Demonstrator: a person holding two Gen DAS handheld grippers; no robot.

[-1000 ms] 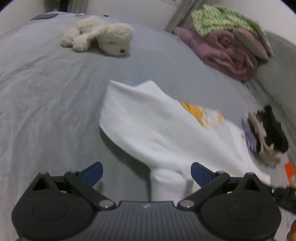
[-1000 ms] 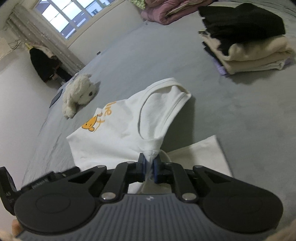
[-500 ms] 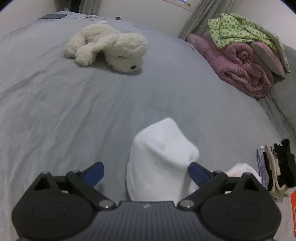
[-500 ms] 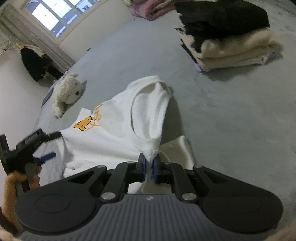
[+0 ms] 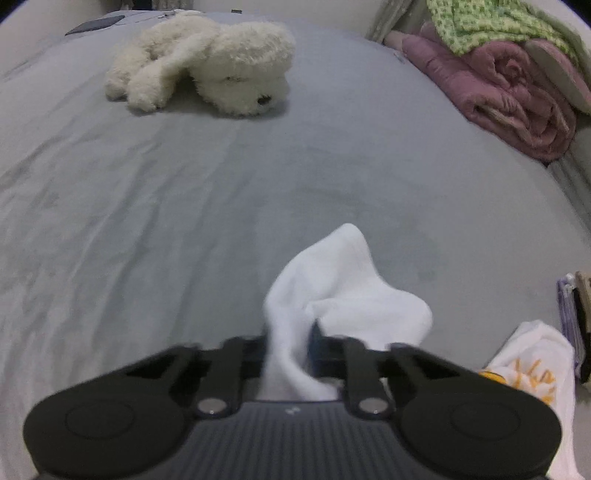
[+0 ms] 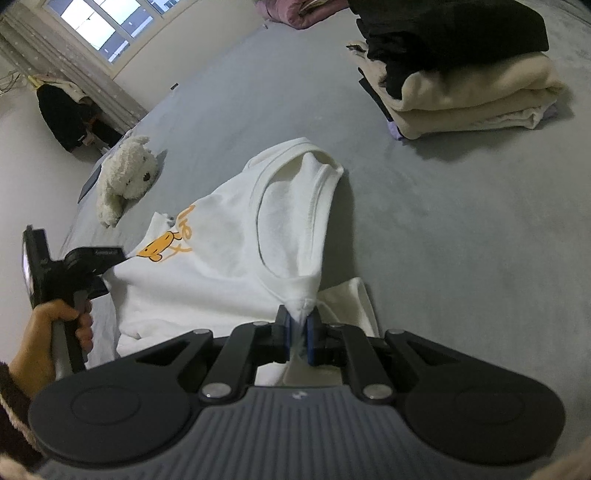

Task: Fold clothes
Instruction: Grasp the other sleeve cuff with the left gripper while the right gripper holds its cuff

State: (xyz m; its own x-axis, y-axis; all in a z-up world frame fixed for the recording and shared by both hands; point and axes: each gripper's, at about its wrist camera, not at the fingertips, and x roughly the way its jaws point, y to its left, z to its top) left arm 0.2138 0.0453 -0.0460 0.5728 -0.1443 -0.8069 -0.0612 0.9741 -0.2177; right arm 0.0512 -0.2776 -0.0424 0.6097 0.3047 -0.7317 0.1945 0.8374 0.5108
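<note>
- Fingers of the right gripper [image 6: 298, 329] are closed on a bunched corner of the white shirt [image 6: 229, 258], near its neckline.
- Left gripper [image 5: 290, 345] has its fingers pressed together on a fold of the same shirt [image 5: 332, 295]; the cloth rises in a soft peak just ahead of them. This view is slightly blurred.
- From the right wrist view, the left gripper [image 6: 85, 266] sits at the shirt's left side by the orange print, held by the hand [image 6: 48, 332].
- Between the two grips the shirt lies spread on the grey bed [image 6: 461, 240], print side up, with one flap lying flat on the bed beside the right gripper.
- A plush dog [image 5: 207, 59] lies toward the bed's far edge, well apart from the shirt.
- A folded pile [image 6: 461, 74], black over cream, sits to the right on the bed, apart from the shirt.
- A rolled pink blanket [image 5: 506, 88] with a green cloth [image 5: 491, 26] on top lies at the bed's far right edge.
- Bare grey sheet stretches between the shirt and the dog, and between the shirt and the pile.
- A window [image 6: 107, 18] shows on the far wall, dark clothing [image 6: 66, 114] hanging below it.
</note>
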